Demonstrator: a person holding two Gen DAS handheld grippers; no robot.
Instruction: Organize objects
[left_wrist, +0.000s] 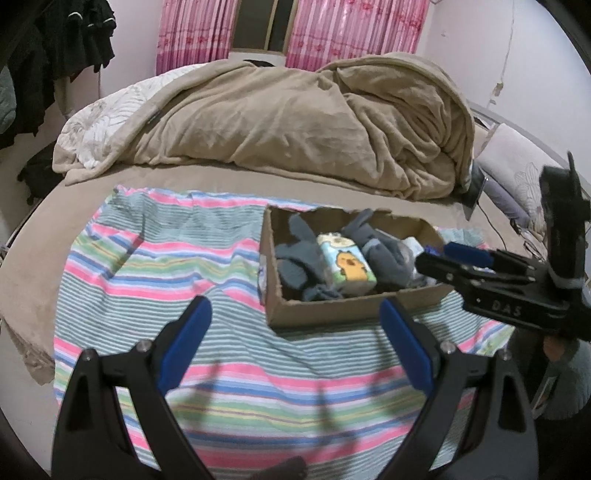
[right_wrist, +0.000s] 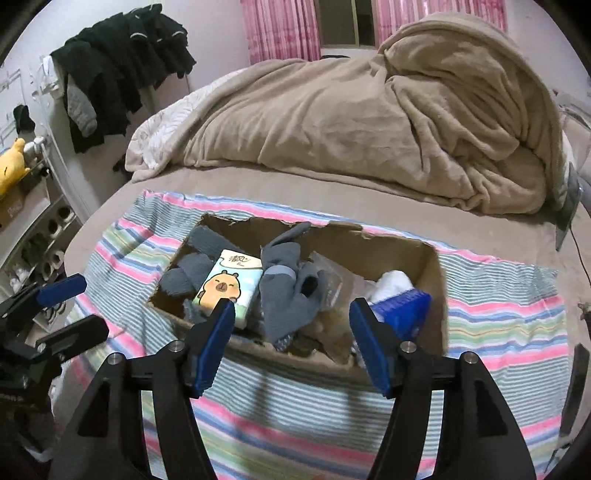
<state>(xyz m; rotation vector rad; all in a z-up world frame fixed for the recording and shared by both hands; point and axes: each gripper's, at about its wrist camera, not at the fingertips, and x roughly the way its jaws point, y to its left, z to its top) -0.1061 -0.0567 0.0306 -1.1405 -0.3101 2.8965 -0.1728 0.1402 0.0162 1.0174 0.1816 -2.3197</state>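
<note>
A cardboard box (left_wrist: 325, 310) (right_wrist: 436, 295) sits on a striped cloth (left_wrist: 166, 258) (right_wrist: 498, 306) on the bed. In it lie grey socks (left_wrist: 295, 266) (right_wrist: 284, 291), a tissue pack with a cartoon capybara (left_wrist: 349, 264) (right_wrist: 225, 284), a blue item (right_wrist: 402, 306) and something white (right_wrist: 391, 282). My left gripper (left_wrist: 295, 317) is open and empty over the cloth, left of the box. My right gripper (right_wrist: 291, 317) is open and empty above the box's near wall; it also shows in the left wrist view (left_wrist: 443, 258).
A crumpled tan blanket (left_wrist: 295, 122) (right_wrist: 369, 118) fills the far half of the bed. Dark clothes (right_wrist: 122, 66) hang at the left over a shelf with shoes (right_wrist: 40, 236). A cable (left_wrist: 495, 225) and pillow (left_wrist: 517, 173) lie at the right.
</note>
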